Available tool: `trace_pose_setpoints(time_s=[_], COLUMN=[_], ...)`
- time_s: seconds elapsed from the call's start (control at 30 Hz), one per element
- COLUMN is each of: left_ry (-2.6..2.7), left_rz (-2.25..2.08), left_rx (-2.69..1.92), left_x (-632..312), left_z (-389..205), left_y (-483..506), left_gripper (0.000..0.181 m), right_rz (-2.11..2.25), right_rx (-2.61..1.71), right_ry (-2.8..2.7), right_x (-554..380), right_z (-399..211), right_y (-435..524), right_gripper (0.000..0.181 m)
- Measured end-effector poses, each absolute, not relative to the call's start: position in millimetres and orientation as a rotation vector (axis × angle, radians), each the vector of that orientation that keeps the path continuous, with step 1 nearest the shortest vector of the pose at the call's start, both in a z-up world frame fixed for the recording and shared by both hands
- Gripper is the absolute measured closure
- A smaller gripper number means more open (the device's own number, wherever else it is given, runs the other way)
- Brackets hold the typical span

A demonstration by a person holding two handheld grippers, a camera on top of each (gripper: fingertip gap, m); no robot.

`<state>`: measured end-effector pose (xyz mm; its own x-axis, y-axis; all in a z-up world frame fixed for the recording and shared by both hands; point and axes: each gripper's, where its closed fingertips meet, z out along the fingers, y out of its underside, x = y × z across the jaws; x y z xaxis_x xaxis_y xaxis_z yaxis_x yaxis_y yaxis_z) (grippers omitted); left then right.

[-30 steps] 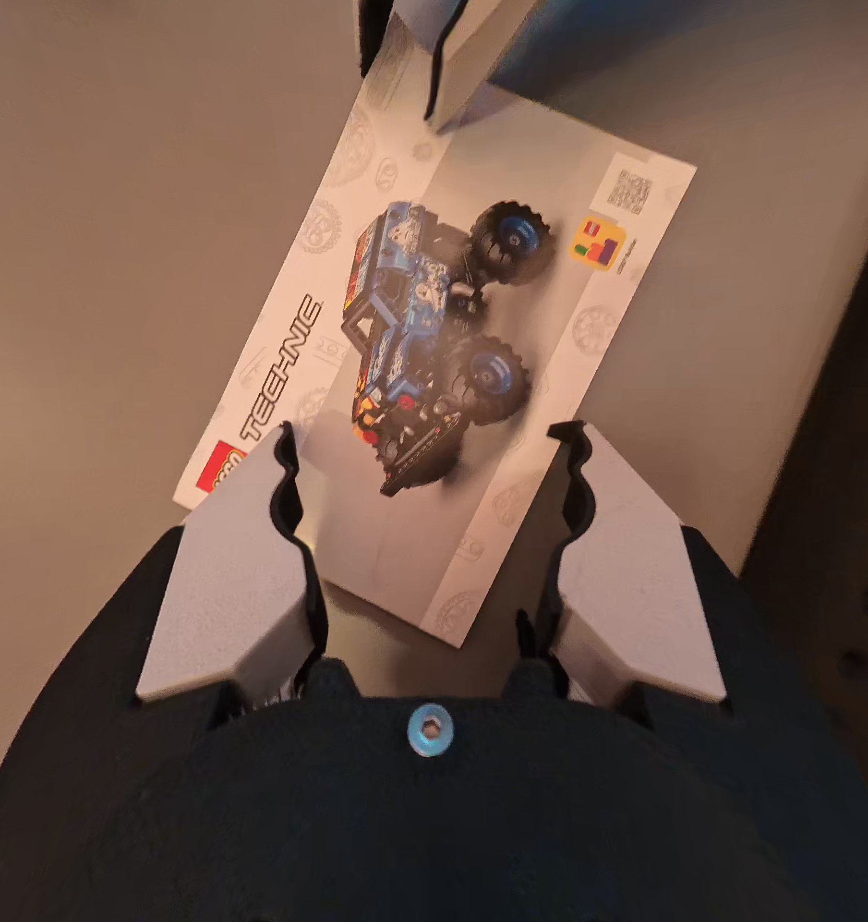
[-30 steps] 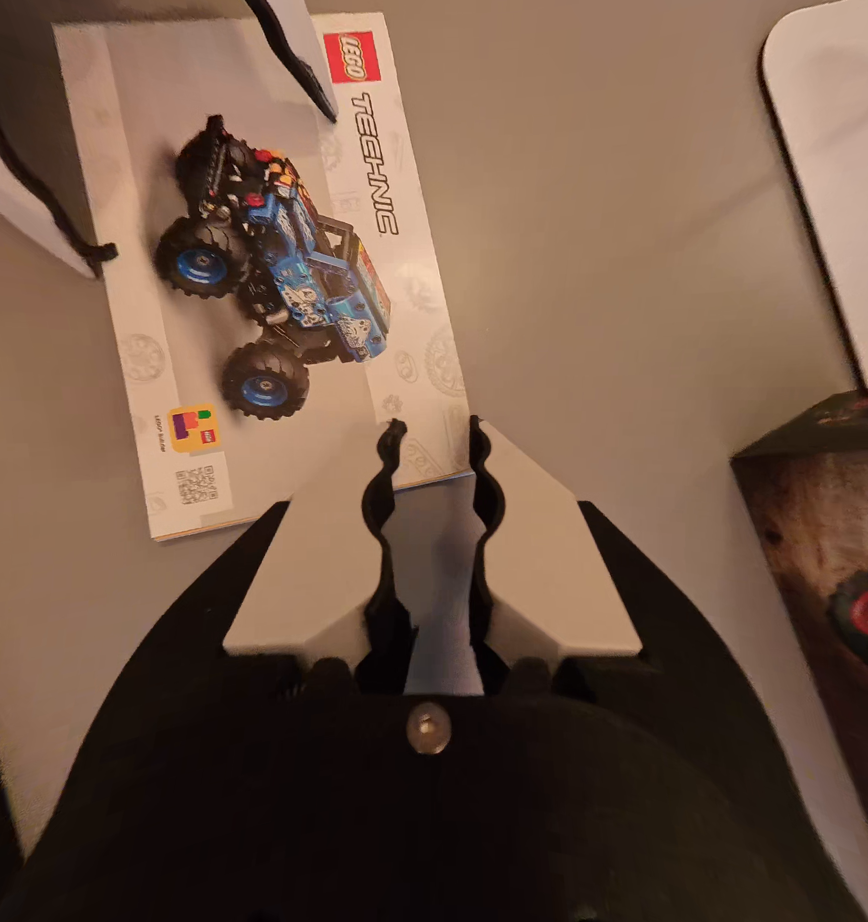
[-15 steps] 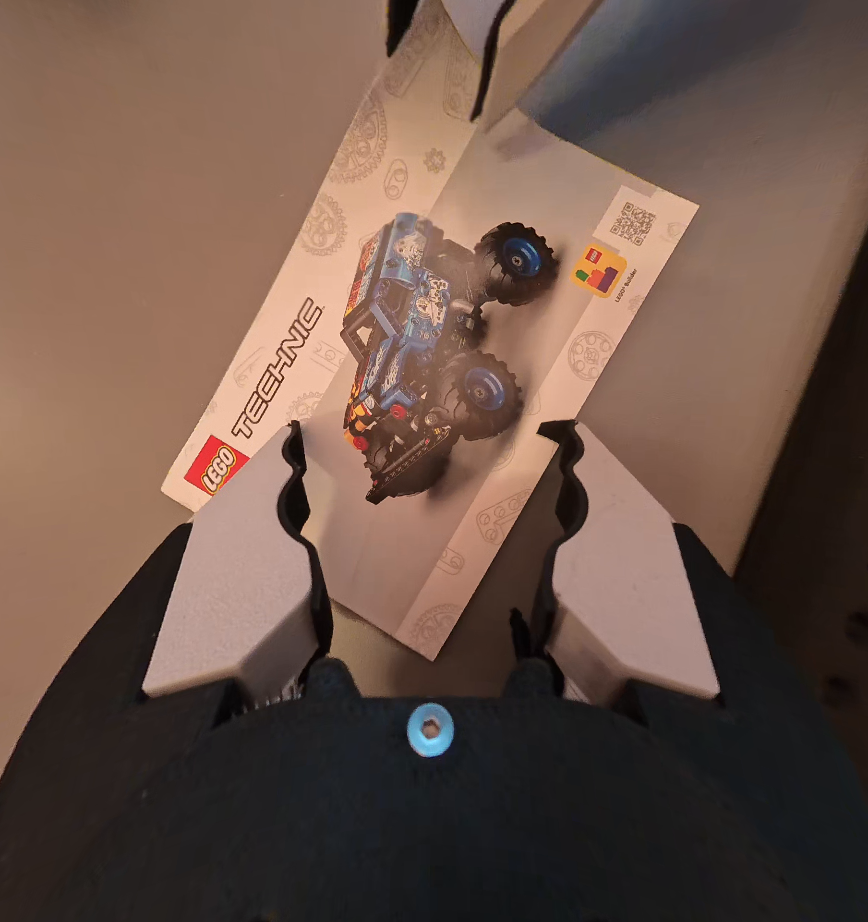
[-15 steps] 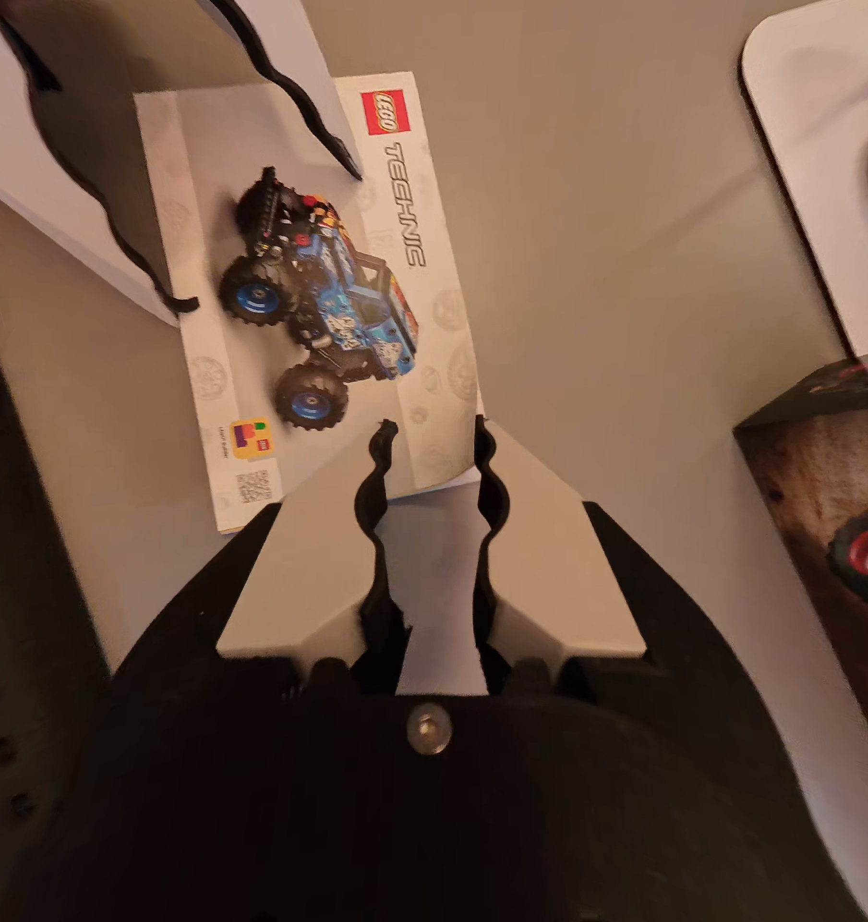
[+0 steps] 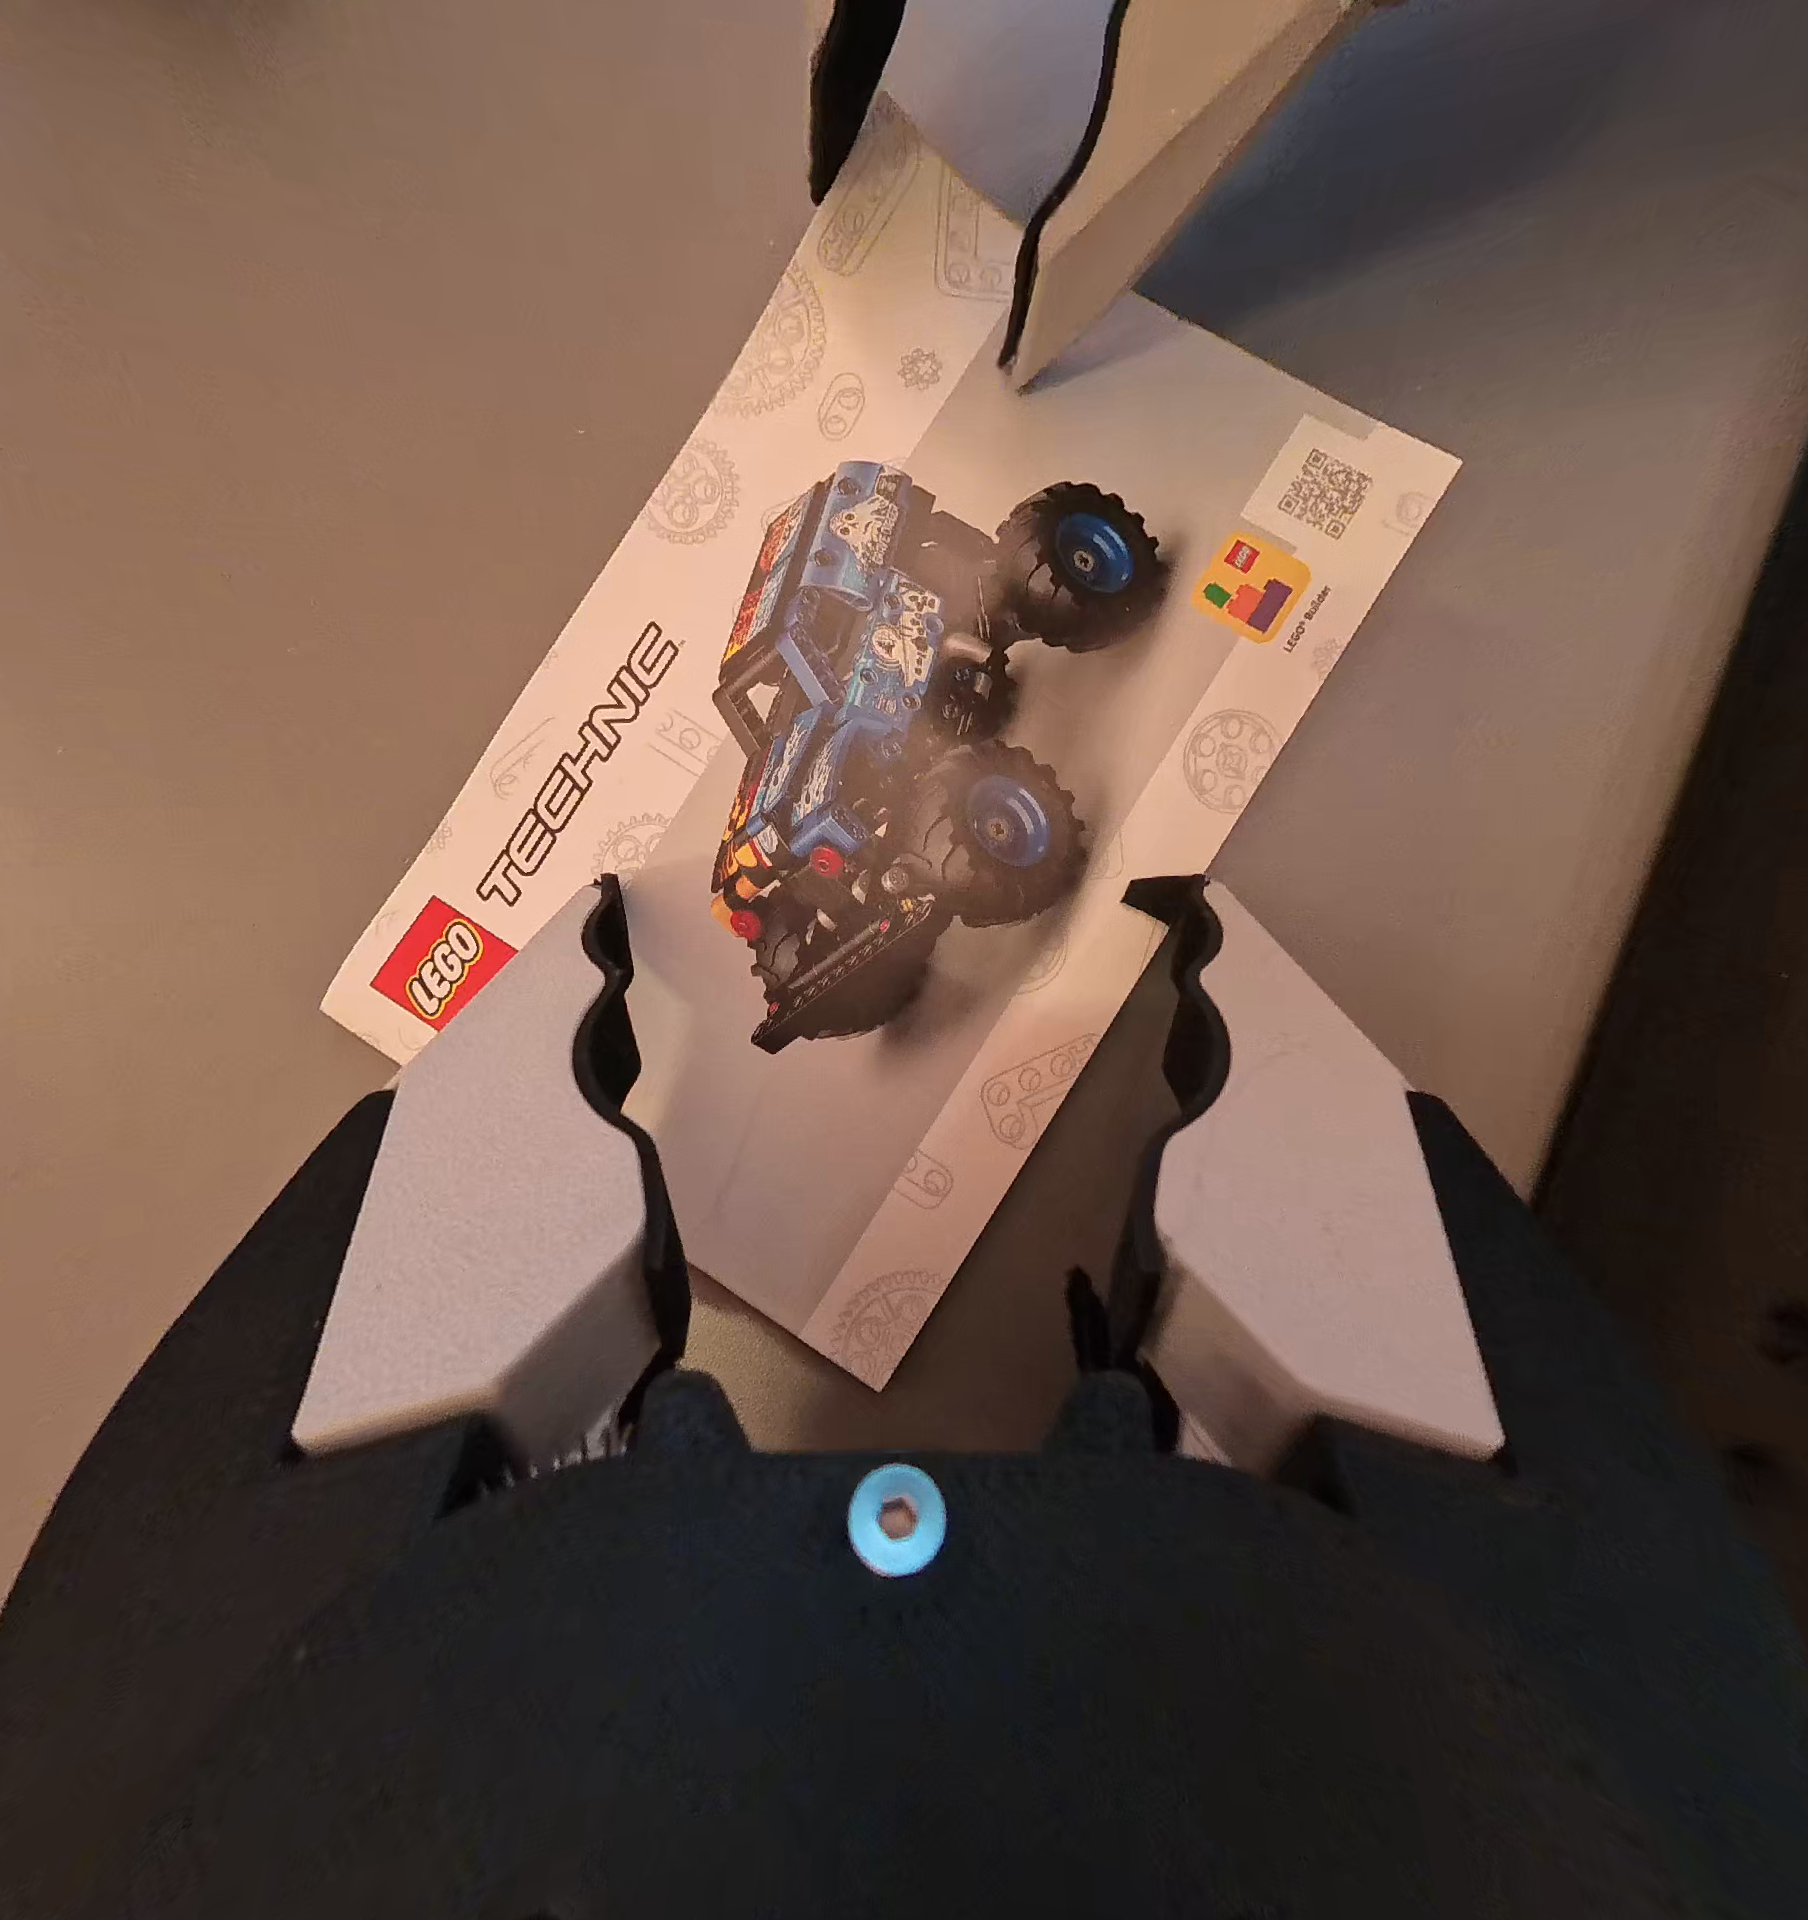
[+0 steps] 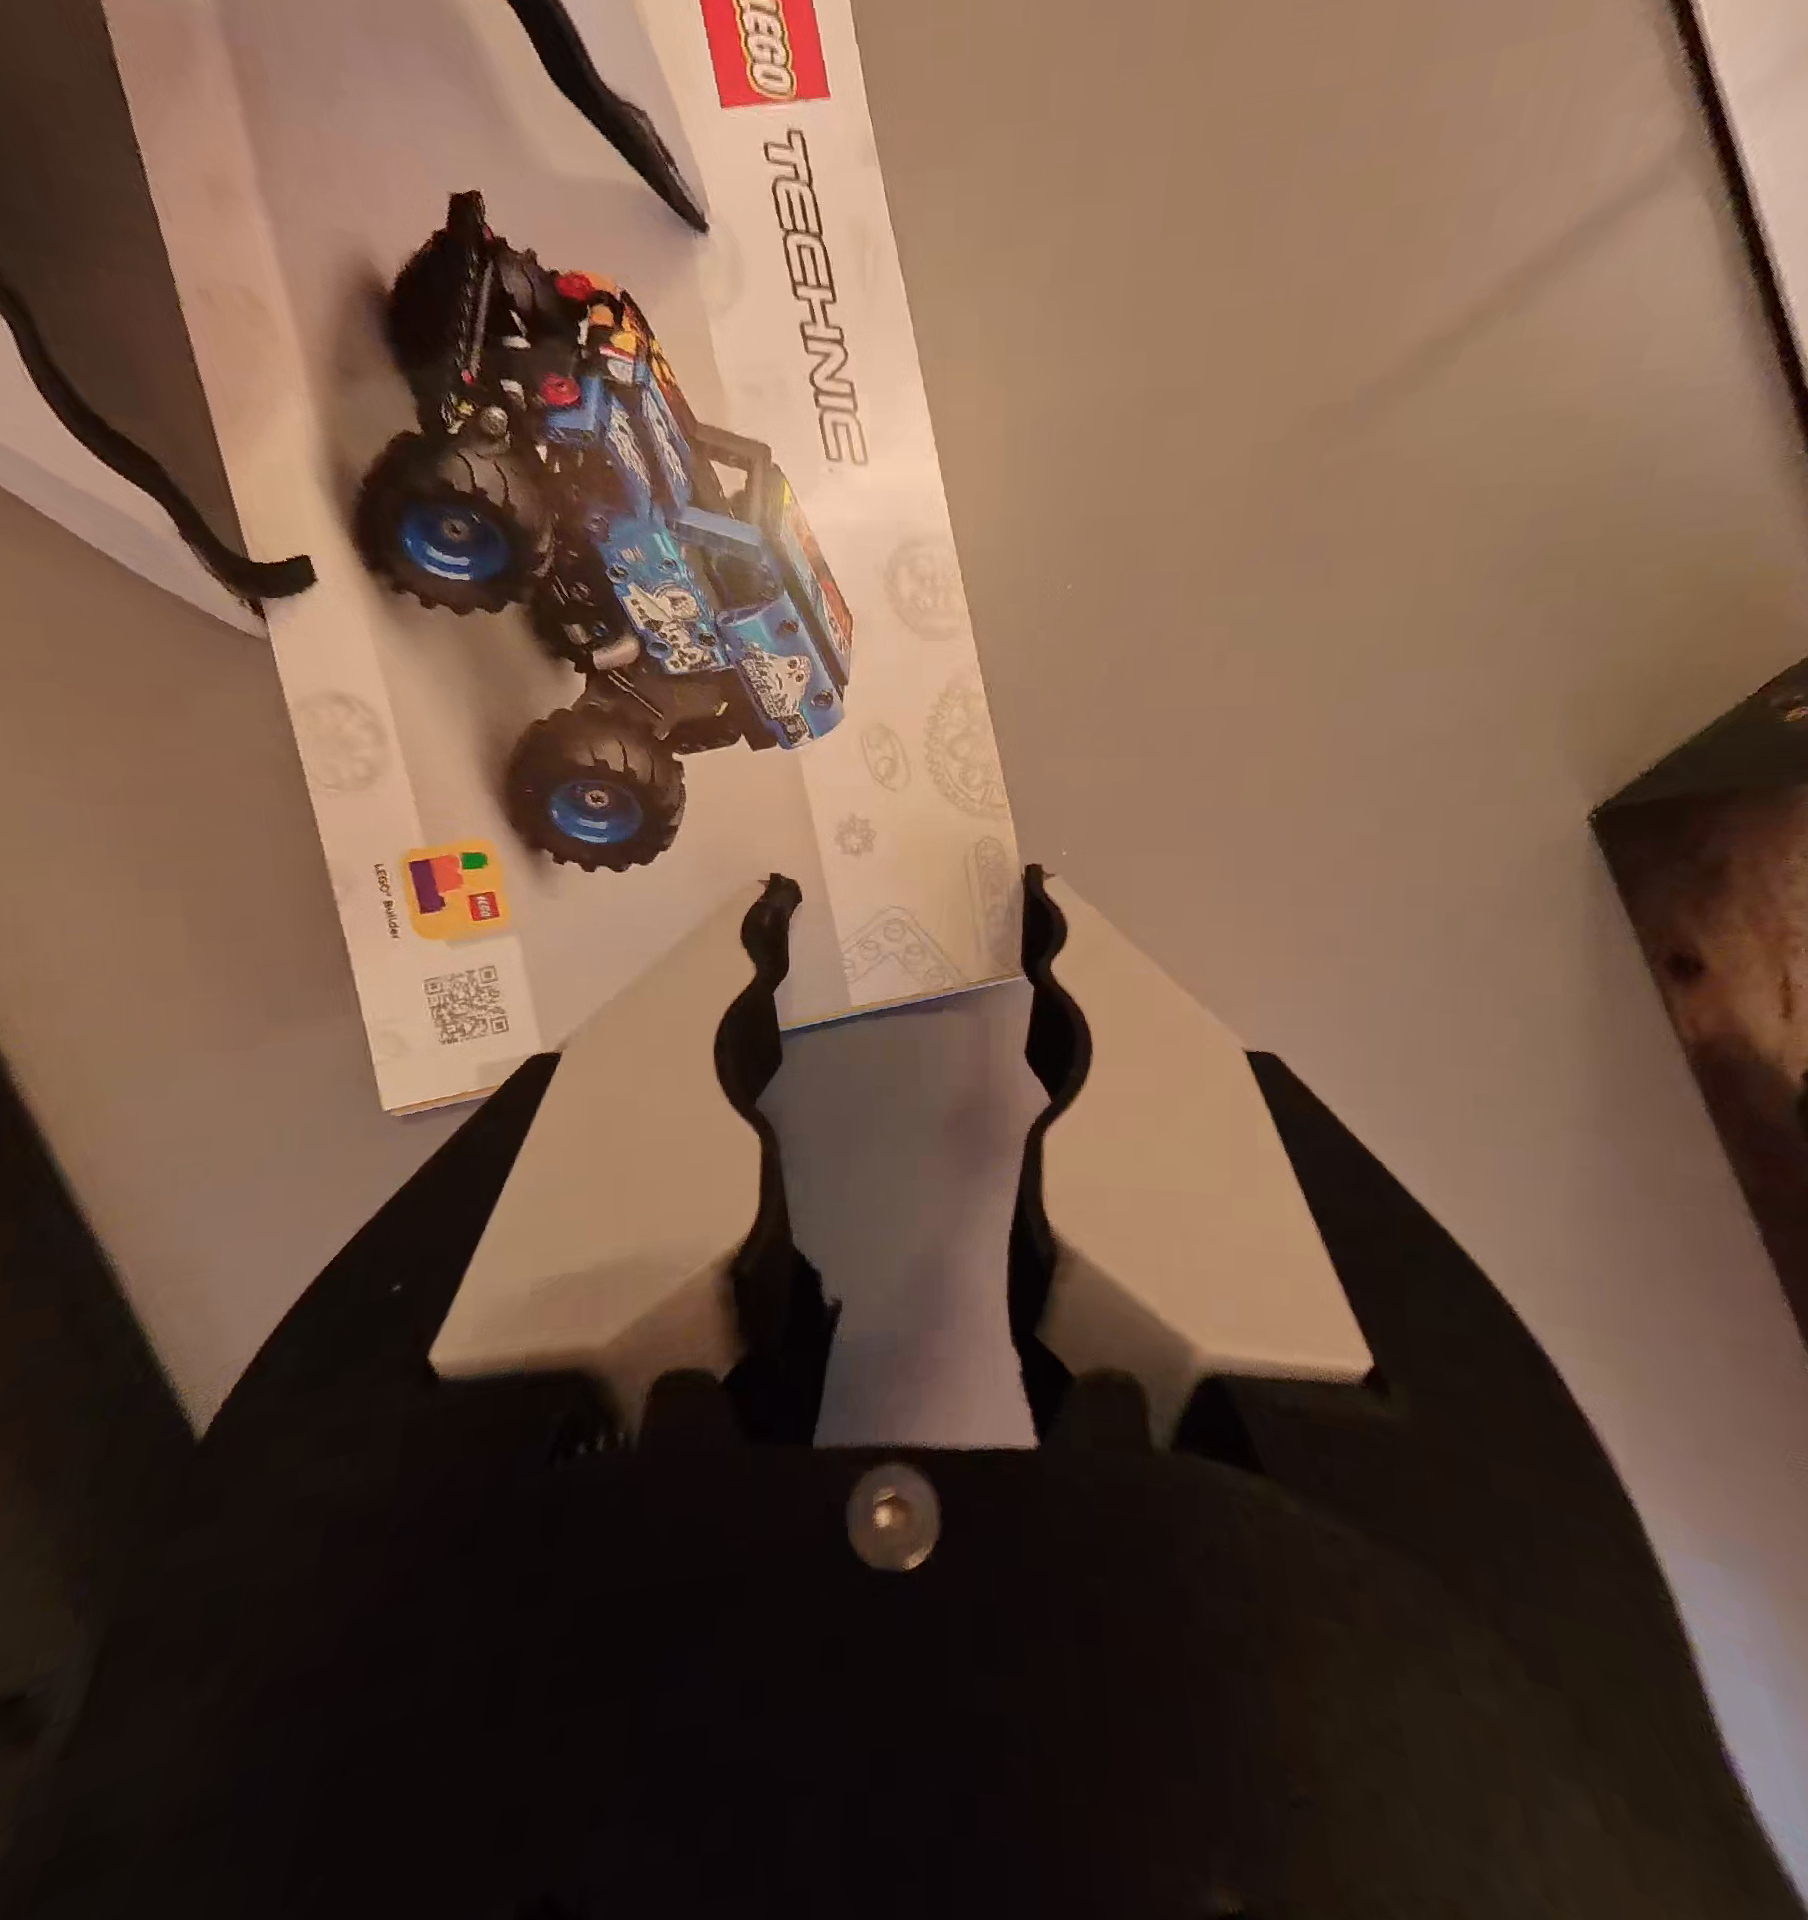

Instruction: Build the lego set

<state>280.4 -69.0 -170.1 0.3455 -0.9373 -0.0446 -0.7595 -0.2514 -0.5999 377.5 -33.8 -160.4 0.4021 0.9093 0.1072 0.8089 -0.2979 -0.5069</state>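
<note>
Fingers first: both sets are spread apart and gripping nothing. The left gripper is wide open, hovering over the near end of the white paper instruction booklet with the blue monster truck printed on its cover. The right gripper has a narrower gap, but its two white fingers with wavy black pads clearly aren't touching each other, and their tips sit over the booklet's opposite end.

That booklet lies flat and closed on the plain grey counter, close to the counter's edge in the left wrist view. Each gripper also pokes into the top of the other's view, so they're facing each other across the booklet.

Off to the right in the right wrist view there's a dark cardboard box with a printed picture on its side, well apart from the booklet, and I can't see inside it. Past that, a white flat thing with a dark rim cuts across the top right corner, too cropped to identify.
</note>
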Motion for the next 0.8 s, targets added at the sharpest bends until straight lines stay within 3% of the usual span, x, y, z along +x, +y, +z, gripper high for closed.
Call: trace_pose_setpoints(time_s=[0.8], left_ry=[1.463], left_rz=[-0.452], left_rx=[-2.072], left_x=[281.8], left_z=[-170.1], left_y=[-68.1], left_gripper=[0.079], right_rz=[0.242], right_rx=[-2.108], right_ry=[-1.538], right_x=[385.0], right_z=[-159.1], right_y=[-30.8], right_gripper=[0.148])
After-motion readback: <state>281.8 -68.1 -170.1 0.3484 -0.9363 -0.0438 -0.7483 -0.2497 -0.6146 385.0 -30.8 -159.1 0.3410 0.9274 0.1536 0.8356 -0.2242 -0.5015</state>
